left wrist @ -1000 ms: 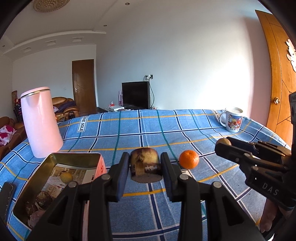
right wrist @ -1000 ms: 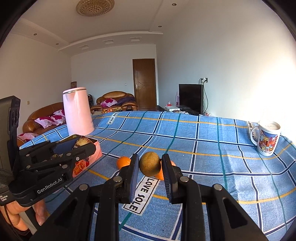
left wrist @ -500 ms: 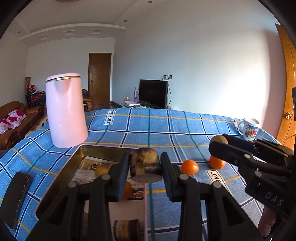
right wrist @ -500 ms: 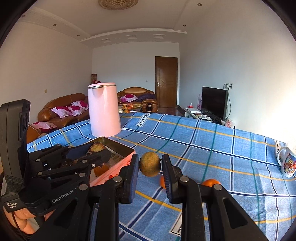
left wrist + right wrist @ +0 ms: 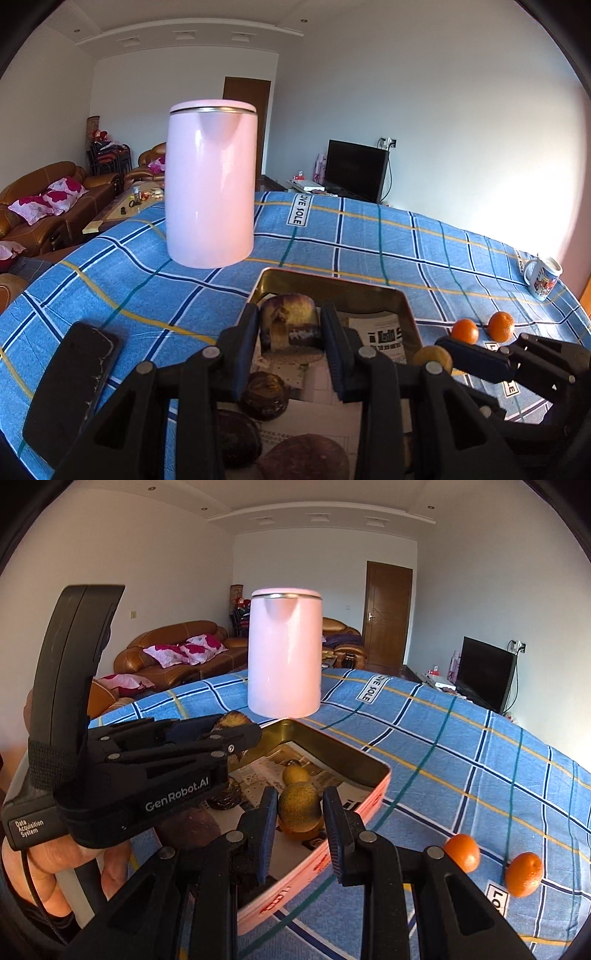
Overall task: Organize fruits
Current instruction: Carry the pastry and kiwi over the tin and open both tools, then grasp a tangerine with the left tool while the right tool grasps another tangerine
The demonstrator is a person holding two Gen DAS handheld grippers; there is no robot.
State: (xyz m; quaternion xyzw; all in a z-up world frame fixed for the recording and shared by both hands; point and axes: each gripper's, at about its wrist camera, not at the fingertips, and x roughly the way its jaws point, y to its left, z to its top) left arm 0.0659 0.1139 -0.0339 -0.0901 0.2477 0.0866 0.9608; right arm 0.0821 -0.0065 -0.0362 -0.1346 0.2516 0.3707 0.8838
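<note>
My left gripper (image 5: 290, 332) is shut on a dark brownish-purple fruit (image 5: 289, 325) and holds it above the open pink tin (image 5: 402, 302). My right gripper (image 5: 300, 808) is shut on a round yellow-brown fruit (image 5: 299, 805), held over the tin's near rim (image 5: 369, 771). The tin, lined with newspaper, holds several dark fruits (image 5: 264, 395) and a yellow one (image 5: 294, 774). Two oranges (image 5: 465, 330) (image 5: 499, 325) lie on the blue checked cloth to the right of the tin; they also show in the right wrist view (image 5: 461, 852) (image 5: 523, 873).
A tall pink kettle (image 5: 210, 184) stands just behind the tin. A black phone (image 5: 70, 384) lies on the cloth left of the tin. A printed mug (image 5: 543, 277) stands at the far right edge. Sofas, door and TV are beyond the table.
Both grippers have swung left with their fruits, from over the open cloth to above the tin. The oranges now lie off to the right.
</note>
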